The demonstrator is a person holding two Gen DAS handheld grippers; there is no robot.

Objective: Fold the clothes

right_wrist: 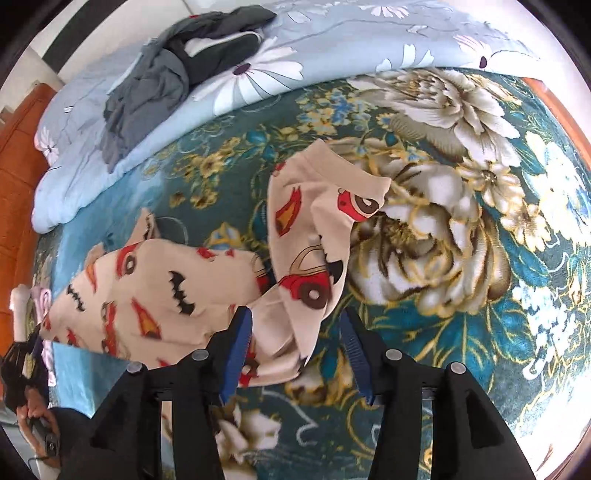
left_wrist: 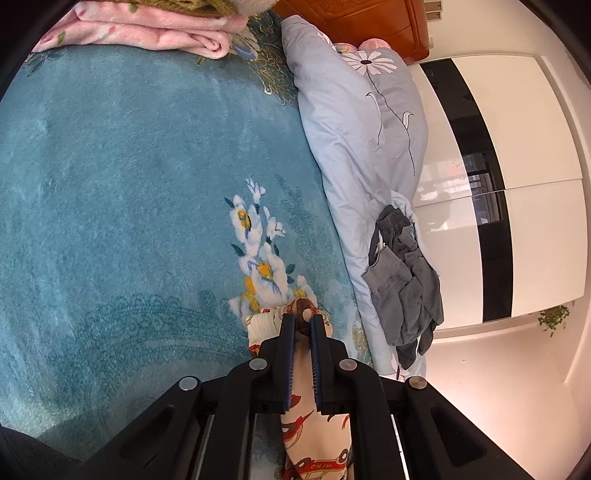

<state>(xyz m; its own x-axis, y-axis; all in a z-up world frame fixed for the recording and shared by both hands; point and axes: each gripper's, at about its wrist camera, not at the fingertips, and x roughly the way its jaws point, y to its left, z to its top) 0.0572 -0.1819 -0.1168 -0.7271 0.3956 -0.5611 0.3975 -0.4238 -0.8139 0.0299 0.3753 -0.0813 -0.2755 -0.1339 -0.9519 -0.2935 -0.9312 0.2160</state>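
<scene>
A cream garment printed with red cars and black bats (right_wrist: 166, 284) lies crumpled on the teal floral blanket (right_wrist: 443, 332). One folded part of it (right_wrist: 314, 206) rises toward the middle of the right wrist view. My right gripper (right_wrist: 295, 321) is open, its blue-padded fingers (right_wrist: 238, 347) standing either side of the garment's near edge. My left gripper (left_wrist: 303, 321) is shut on an edge of the same cream garment (left_wrist: 314, 443), pinched between its pads just above the teal blanket (left_wrist: 129, 184).
A light blue floral quilt (left_wrist: 351, 129) lies along the blanket's edge, with a grey garment (left_wrist: 402, 273) heaped on it. Folded pink fabric (left_wrist: 147, 29) sits at the far end. A wooden headboard (left_wrist: 362, 14) and white wardrobe (left_wrist: 517, 184) stand beyond.
</scene>
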